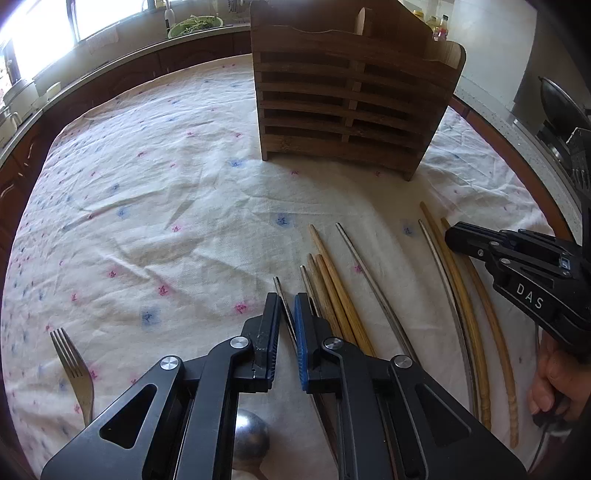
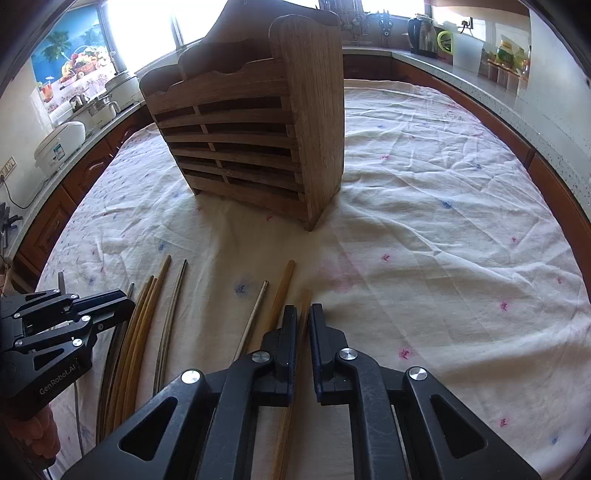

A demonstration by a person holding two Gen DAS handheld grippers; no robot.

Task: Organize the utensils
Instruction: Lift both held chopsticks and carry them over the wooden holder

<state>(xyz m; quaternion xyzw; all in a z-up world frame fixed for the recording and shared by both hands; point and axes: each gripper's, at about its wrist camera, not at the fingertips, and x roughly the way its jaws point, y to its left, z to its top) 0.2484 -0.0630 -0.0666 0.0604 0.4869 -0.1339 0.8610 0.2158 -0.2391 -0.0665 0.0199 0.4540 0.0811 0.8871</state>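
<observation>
A wooden slatted utensil holder stands upright on the cloth-covered table; it also shows in the right wrist view. Several wooden and metal chopsticks lie side by side in front of it. My left gripper has its jaws narrowly apart around a metal chopstick, low over the cloth. My right gripper has its jaws narrowly apart around a wooden chopstick on the far right of the row; it also shows in the left wrist view.
A fork and a metal spoon bowl lie at the near left. White flowered tablecloth covers the table. Kitchen counters with pots, a kettle and jars ring the table.
</observation>
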